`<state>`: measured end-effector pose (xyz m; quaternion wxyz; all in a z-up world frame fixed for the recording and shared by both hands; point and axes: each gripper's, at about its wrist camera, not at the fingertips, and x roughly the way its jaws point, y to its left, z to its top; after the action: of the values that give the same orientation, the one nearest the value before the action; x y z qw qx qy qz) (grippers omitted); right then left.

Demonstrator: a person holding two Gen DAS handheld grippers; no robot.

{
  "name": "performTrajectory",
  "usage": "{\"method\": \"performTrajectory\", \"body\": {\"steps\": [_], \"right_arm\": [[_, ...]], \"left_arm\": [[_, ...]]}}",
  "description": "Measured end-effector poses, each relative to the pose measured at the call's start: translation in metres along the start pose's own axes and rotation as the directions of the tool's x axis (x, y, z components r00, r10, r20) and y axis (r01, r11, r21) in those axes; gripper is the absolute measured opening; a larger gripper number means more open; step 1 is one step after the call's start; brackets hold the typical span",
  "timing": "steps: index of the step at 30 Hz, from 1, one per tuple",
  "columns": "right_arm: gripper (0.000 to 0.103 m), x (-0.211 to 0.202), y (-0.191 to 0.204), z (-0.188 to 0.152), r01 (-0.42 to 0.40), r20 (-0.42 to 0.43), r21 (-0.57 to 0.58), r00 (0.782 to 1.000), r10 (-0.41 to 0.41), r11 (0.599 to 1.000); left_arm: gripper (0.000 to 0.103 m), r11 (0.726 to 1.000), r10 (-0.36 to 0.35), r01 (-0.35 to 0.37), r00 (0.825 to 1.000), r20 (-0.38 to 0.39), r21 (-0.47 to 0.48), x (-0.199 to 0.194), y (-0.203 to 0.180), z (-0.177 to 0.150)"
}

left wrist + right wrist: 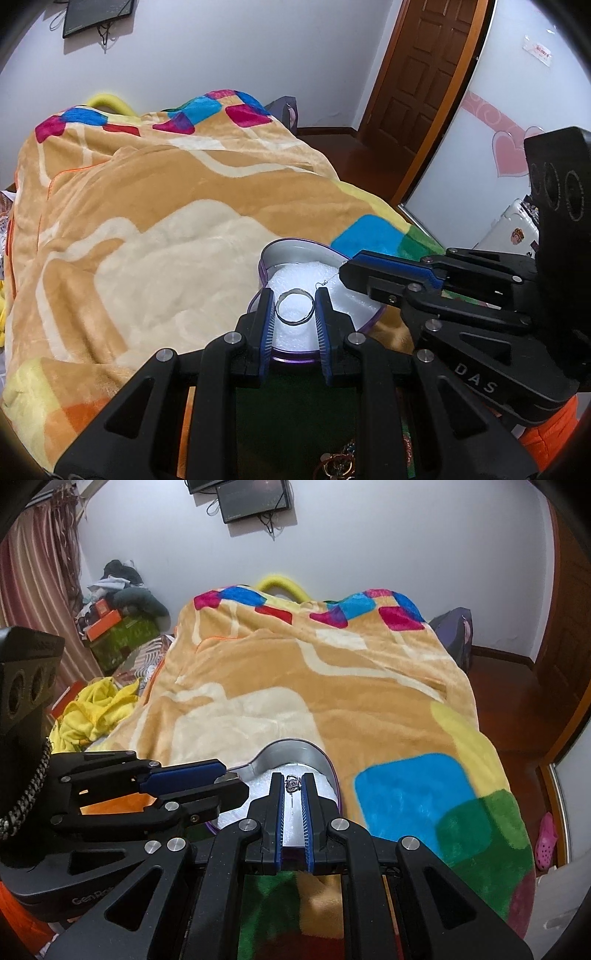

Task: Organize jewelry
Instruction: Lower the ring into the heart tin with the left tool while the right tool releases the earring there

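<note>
Left gripper (294, 311): jaws holding a ring (294, 307) over the tin (266, 258).
Right gripper (293, 789): jaws pinching an earring (293, 783).
Next: release both onto the padding (gently).

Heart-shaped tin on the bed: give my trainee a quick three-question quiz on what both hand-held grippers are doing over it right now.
1. True or false: the left hand-held gripper grips a silver ring over the tin's white foam.
2. What does the right hand-held gripper pinch? A) a bracelet B) a small dangling earring C) nothing
3. Fill in: the heart-shaped tin rests on a patterned ____.

Key: 1 true; 2 B; 3 blanket.
</note>
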<state>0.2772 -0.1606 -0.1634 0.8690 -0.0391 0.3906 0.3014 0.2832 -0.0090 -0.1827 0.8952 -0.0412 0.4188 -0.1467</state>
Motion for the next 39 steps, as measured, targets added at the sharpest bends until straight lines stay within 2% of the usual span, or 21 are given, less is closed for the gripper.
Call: {"method": "performTrajectory", "body": {"steps": [12,32,36,39], "right_arm": [[0.01,-0.004,0.002,0.002,-0.005,-0.03,0.009,1.0,0.005,1.0],[0.014,-0.061,0.028,0.0,0.065,0.065,-0.009,0.996,-0.064,0.998],[0.017,-0.075,0.034,-0.005,0.086,0.084,-0.01,0.993,-0.085,0.996],[0.025,-0.083,0.039,-0.01,0.105,0.102,-0.011,0.989,-0.103,0.994]], "left_arm": [[0.021,1.0,0.003,-0.003,1.0,0.023,0.002,-0.014,-0.001,0.002],[0.021,0.999,0.046,-0.046,0.994,0.099,0.003,-0.08,-0.01,-0.007],[0.023,0.998,0.054,-0.055,0.993,0.108,0.004,-0.093,-0.013,-0.013],[0.027,0.998,0.06,-0.061,0.992,0.109,0.007,-0.1,-0.015,-0.018]]}}
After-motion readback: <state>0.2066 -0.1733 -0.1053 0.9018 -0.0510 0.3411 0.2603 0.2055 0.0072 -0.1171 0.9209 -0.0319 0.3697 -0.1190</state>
